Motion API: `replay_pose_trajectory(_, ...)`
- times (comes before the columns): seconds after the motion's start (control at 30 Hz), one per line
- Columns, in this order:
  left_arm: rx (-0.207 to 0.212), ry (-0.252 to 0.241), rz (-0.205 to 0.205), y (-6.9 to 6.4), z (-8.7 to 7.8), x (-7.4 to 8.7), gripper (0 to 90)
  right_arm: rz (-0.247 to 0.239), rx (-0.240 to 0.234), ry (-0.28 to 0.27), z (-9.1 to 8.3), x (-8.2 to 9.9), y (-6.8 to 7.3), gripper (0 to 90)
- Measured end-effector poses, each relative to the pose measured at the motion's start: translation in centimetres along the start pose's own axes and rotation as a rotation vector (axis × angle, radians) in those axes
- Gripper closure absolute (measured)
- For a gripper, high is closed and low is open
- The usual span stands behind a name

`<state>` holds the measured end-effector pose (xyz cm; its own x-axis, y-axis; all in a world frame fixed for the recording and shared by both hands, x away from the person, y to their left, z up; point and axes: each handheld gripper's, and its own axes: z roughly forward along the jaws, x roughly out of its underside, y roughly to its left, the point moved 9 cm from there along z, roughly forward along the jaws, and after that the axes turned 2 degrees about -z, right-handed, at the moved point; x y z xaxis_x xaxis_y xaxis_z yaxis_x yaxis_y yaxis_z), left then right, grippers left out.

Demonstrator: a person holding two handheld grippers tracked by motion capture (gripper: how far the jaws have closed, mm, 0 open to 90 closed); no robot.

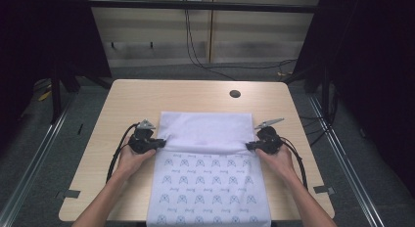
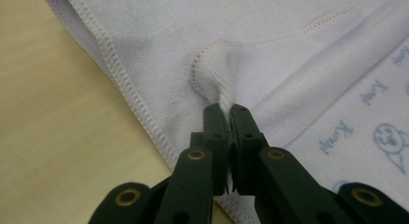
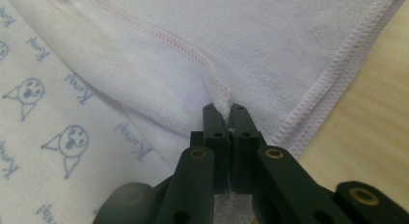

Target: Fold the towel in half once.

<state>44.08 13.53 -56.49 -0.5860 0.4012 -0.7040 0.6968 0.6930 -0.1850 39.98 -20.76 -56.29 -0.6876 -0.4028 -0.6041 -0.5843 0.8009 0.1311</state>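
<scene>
Towel (image 2: pixel 270 35) hem btw. both jaws

My two grippers are matte black. The left gripper (image 1: pixel 157 143) carries a grey three-cornered plate on top, as does the right gripper (image 1: pixel 250 146), and a black cable loops back from each along my bare, sleeveless forearms. Up close, each jaw is a blocky black link with brass-coloured pivot rivets and small dark screws near the tips.
</scene>
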Motion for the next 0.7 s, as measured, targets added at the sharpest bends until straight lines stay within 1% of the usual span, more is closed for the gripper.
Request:
replay_pose_trajectory(0.03,0.003,-0.008,-0.02,0.5,0.3,-0.3,87.2,0.008,0.007,0.0,0.3,-0.4,-0.4,88.5)
replay_pose_trajectory(0.07,-0.006,-0.016,-0.03,0.9,0.5,-0.7,87.2,0.014,0.019,0.003,0.5,-0.8,-0.8,88.5)
replay_pose_trajectory(0.1,-0.006,-0.016,-0.03,0.9,0.5,-0.7,87.2,0.014,0.019,0.003,0.5,-0.8,-0.8,88.5)
replay_pose_trajectory(0.13,-0.024,-0.026,-0.033,1.6,1.1,-1.3,87.2,0.023,0.026,-0.003,1.1,-1.6,-1.6,88.5)
replay_pose_trajectory(0.23,-0.041,-0.037,-0.046,2.7,1.8,-2.2,87.2,0.045,0.036,0.003,1.6,-2.5,-2.6,88.5)
replay_pose_trajectory(0.27,-0.044,-0.039,-0.052,3.0,2.1,-2.5,87.2,0.061,0.034,0.004,1.8,-2.8,-2.8,88.5)
replay_pose_trajectory(0.3,-0.052,-0.034,-0.056,3.2,2.3,-2.8,87.1,0.063,0.048,0.012,2.0,-3.1,-3.1,88.4)
replay_pose_trajectory(0.33,-0.069,-0.032,-0.049,3.5,2.6,-3.2,87.1,0.068,0.063,0.016,2.2,-3.4,-3.3,88.4)
replay_pose_trajectory(0.37,-0.069,-0.032,-0.049,3.5,2.6,-3.2,87.1,0.074,0.078,0.019,2.3,-3.6,-3.6,88.4)
replay_pose_trajectory(0.4,-0.098,-0.034,-0.057,3.9,3.1,-3.8,87.1,0.081,0.088,0.011,2.6,-4.0,-3.8,88.4)
replay_pose_trajectory(0.47,-0.126,-0.037,-0.046,4.2,3.4,-4.2,87.1,0.113,0.107,-0.003,3.0,-4.5,-4.5,88.4)
replay_pose_trajectory(0.5,-0.133,-0.039,-0.052,4.3,3.5,-4.3,87.2,0.13,0.114,-0.007,3.1,-4.8,-4.7,88.4)
replay_pose_trajectory(0.53,-0.132,-0.044,-0.063,4.4,3.6,-4.3,87.2,0.122,0.126,-0.001,3.3,-5.1,-5.0,88.4)
replay_pose_trajectory(0.57,-0.132,-0.044,-0.063,4.4,3.6,-4.3,87.1,0.113,0.15,0.009,3.4,-5.3,-5.1,88.4)
replay_pose_trajectory(0.6,-0.12,-0.051,-0.092,4.5,3.6,-4.4,87.1,0.111,0.155,0.009,3.5,-5.4,-5.2,88.4)
replay_pose_trajectory(0.63,-0.113,-0.048,-0.095,4.6,3.5,-4.3,87.1,0.118,0.158,0.012,3.5,-5.5,-5.2,88.4)
replay_pose_trajectory(0.67,-0.105,-0.049,-0.113,4.6,3.4,-4.3,87.1,0.115,0.155,-0.003,3.6,-5.6,-5.3,88.3)
replay_pose_trajectory(0.7,-0.105,-0.049,-0.113,4.6,3.4,-4.3,87.1,0.115,0.155,-0.003,3.6,-5.6,-5.3,88.3)
